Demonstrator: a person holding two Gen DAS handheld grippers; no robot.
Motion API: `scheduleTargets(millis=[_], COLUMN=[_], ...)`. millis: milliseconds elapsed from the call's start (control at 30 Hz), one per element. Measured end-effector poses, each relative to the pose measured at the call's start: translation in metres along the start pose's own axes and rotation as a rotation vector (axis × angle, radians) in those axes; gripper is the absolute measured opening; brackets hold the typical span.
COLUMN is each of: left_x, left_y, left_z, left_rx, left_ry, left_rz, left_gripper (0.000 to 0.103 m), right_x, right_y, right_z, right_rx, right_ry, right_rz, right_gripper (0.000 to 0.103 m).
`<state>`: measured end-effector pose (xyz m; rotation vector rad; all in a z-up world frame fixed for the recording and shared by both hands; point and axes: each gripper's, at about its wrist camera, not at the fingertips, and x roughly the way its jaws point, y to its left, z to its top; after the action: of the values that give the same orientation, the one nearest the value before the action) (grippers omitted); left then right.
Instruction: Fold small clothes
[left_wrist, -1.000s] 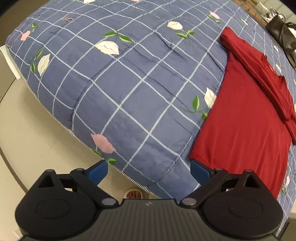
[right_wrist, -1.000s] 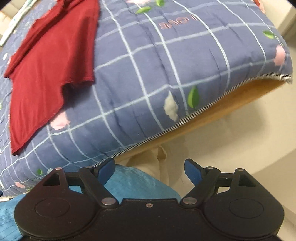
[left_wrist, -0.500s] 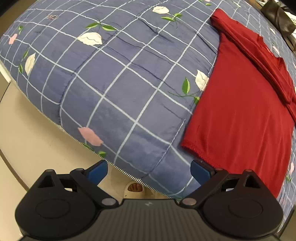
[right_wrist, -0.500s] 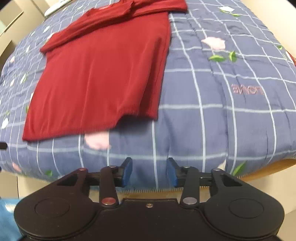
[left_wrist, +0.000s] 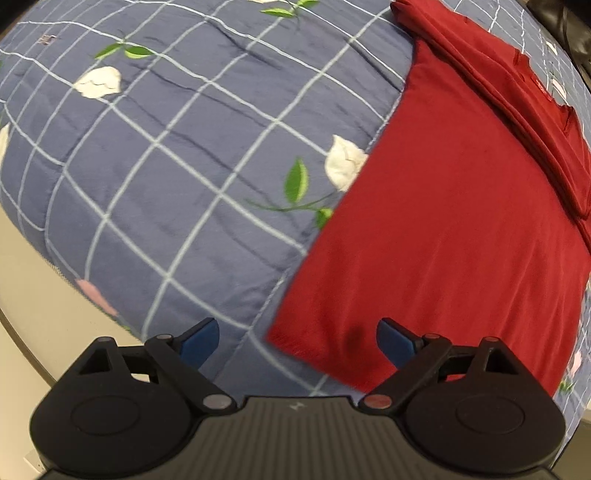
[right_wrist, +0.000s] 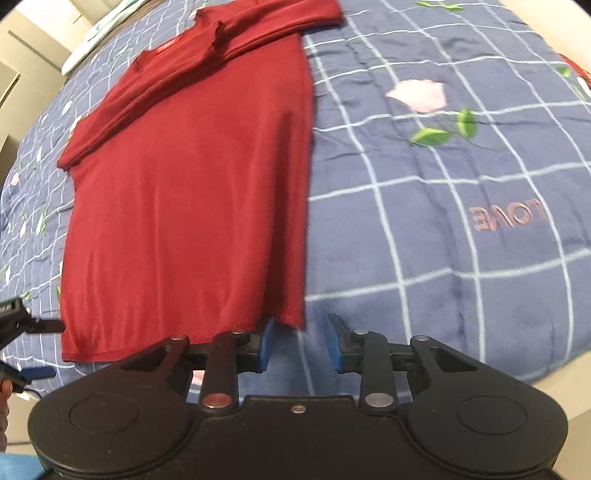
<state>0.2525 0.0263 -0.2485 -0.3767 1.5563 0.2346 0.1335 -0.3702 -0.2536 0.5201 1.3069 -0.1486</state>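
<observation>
The dark red knit long-sleeved top (right_wrist: 192, 192) lies flat mid-frame on the blue checked floral quilt (right_wrist: 443, 221), sleeves already folded across; body fold outstanding, left tongs (left_wrist: 297, 341) wide, right tongs (right_wrist: 300, 345) narrower, both empty at its hem.

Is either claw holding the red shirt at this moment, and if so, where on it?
Nothing is held. The left claw is wide open around the red shirt's near hem corner. The right claw, part open, sits at the other hem corner without clamping it.
</observation>
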Motion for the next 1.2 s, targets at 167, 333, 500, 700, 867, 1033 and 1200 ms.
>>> scheduleTargets(millis=[167,333,500,700,867,1033,1200], left_x=[0.010,0.017,0.013,-0.002,-0.007,-0.009,-0.007], left_y=[-0.013,-0.022,-0.026,-0.018,-0.007,-0.014,-0.020], left_z=[0.004,0.001,-0.005,-0.011,-0.013,-0.014,-0.011], left_rx=[0.027,0.058,0.116,0.136,0.126,0.155,0.161], left_ry=[0.030,0.058,0.040,0.010,0.007,-0.002,0.006], left_rz=[0.005,0.003,-0.011,-0.072,-0.077,-0.051,-0.038], left_gripper=[0.085,0.054,0.012,0.004,0.004,0.004,0.012], right_x=[0.011,0.015,0.004,-0.021,-0.031,-0.019,-0.020], right_y=[-0.002,0.002,0.007,-0.021,-0.039,-0.023,-0.025], right_z=[0.015,0.021,0.020,0.015,0.020,0.021,0.020], right_rx=[0.030,0.004,-0.072,-0.117,-0.130,-0.181,-0.144], right_ry=[0.037,0.067,0.051,0.000,-0.008,0.027,0.026], right_rz=[0.029,0.019,0.003,-0.110,-0.118,-0.147,-0.149], right_gripper=[0.033,0.012,0.006,0.005,0.006,0.006,0.010])
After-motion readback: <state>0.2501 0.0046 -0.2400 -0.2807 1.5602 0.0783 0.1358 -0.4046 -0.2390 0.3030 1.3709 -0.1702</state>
